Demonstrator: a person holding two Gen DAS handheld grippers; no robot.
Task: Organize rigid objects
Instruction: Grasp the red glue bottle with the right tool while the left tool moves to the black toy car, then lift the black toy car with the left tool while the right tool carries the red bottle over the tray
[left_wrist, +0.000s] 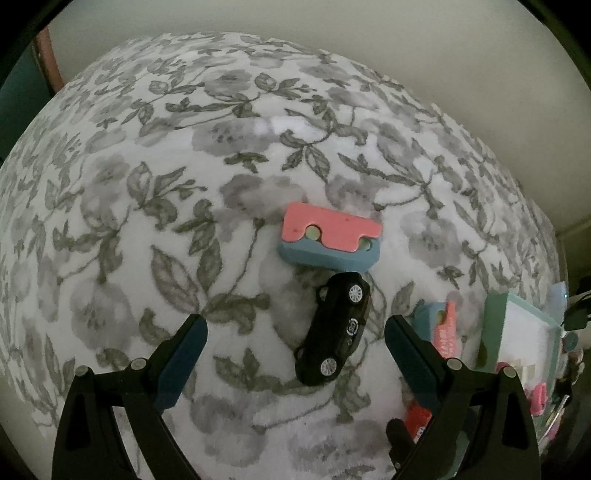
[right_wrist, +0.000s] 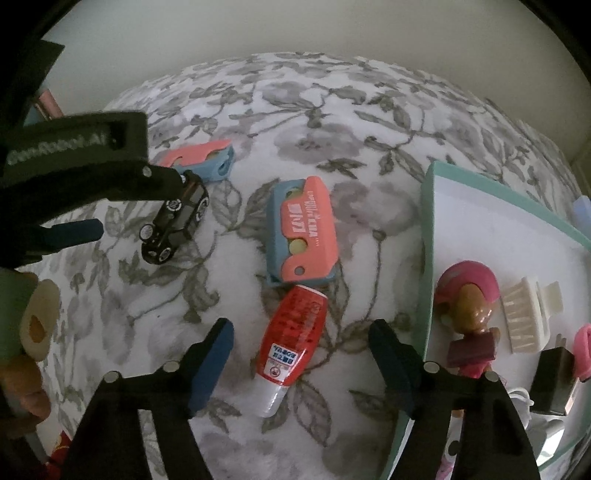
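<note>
- A home, most likely a bedroom, is suggested: a soft, plush cover (left_wrist: 147, 221) printed with grey flowers and leaves is spread under everything, like a blanket on a bed.
- A plain pale wall (left_wrist: 406, 44) is seen just beyond its far edge.
- Small household things are scattered on it: a black toy car (left_wrist: 334, 328), a pink-haired doll (right_wrist: 471, 302) in a mint-rimmed tray (right_wrist: 428, 221).

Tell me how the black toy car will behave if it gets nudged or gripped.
The black toy car lies on its side, wheels showing, so a nudge probably slides or flops it rather than rolls it. It looks rigid and glossy, so it may slip. The soft floral cover should damp sliding.
</note>
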